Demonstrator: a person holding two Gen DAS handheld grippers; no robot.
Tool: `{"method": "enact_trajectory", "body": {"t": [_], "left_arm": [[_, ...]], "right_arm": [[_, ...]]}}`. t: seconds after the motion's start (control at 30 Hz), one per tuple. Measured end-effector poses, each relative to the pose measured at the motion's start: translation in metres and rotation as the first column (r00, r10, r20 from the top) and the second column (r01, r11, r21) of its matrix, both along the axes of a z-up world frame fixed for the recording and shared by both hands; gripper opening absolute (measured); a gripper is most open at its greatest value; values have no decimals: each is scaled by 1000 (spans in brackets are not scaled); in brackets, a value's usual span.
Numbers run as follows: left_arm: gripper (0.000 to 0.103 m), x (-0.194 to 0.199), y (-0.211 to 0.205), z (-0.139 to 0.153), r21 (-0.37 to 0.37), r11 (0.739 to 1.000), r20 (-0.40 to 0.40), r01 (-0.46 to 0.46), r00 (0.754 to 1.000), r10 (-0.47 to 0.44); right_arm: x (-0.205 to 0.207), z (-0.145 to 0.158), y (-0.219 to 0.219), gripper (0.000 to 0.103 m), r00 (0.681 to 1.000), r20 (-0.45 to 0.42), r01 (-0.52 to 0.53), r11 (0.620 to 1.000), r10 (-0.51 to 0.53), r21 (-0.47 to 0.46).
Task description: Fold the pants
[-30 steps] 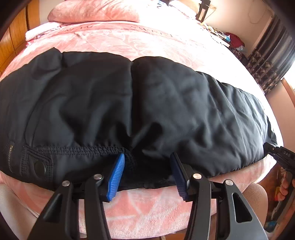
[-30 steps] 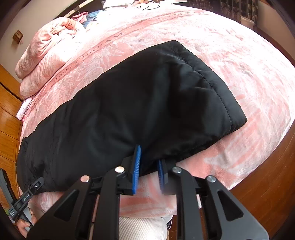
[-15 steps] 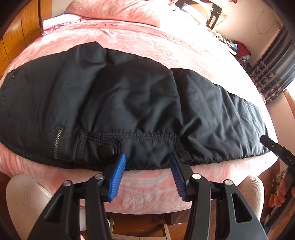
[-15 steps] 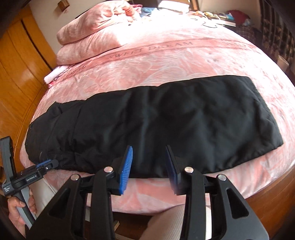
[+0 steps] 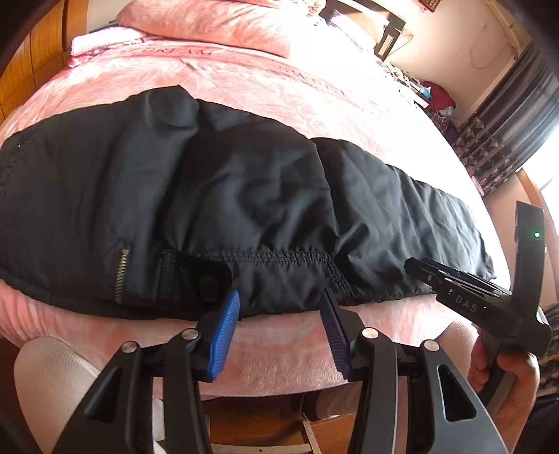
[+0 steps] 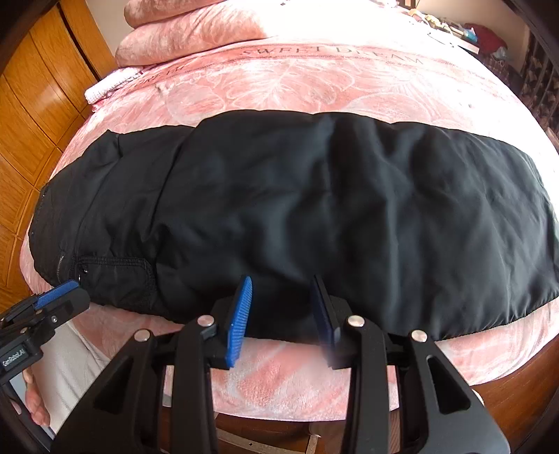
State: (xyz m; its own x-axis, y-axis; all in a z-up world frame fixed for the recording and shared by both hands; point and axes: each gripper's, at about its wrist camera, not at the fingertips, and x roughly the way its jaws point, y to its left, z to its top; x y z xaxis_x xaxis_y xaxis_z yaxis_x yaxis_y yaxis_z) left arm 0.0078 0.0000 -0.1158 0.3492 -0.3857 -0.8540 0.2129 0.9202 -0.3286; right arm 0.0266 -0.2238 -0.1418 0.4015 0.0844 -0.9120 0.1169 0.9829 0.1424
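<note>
Black pants (image 5: 244,209) lie lengthwise along the near edge of a pink bed, folded leg on leg, waist at the left, hems at the right; they also show in the right wrist view (image 6: 314,216). A zip (image 5: 120,276) and a snap-button pocket flap (image 5: 209,286) face the near edge. My left gripper (image 5: 279,300) is open and empty, just off the near edge by the pocket. My right gripper (image 6: 281,290) is open and empty, just off the near edge at mid-leg. Each gripper shows in the other's view, the right one (image 5: 454,279) and the left one (image 6: 52,297).
The pink bedspread (image 6: 314,80) covers the bed, with pink pillows (image 6: 188,28) at the far side. A wooden wardrobe (image 6: 31,104) stands at the left. Dark curtains (image 5: 506,132) and clutter are at the far right. My knees and the wooden floor are below the bed edge.
Both grippers have let go of the pants' near edge and drawn back from the bed. The right gripper has opened wider and swung left. The pants now lie flat.
</note>
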Motion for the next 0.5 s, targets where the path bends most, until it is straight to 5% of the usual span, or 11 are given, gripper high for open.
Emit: {"method": "enact_trajectory", "body": {"t": [0.1, 0.23, 0.4, 0.5], "left_arm": [[66, 0, 37, 8, -9, 997, -26, -80, 996, 80], [66, 4, 92, 15, -9, 985, -44, -170, 985, 169], [61, 24, 145, -10, -171, 940, -208, -296, 943, 259], [59, 31, 158, -22, -184, 919, -253, -348, 920, 298]], "right_arm": [[1, 9, 8, 36, 999, 23, -27, 1000, 27, 9], [5, 14, 32, 38, 995, 42, -90, 996, 90, 14], [13, 9, 58, 38, 989, 38, -145, 989, 144, 24], [16, 6, 69, 38, 985, 31, -170, 985, 170, 10]]}}
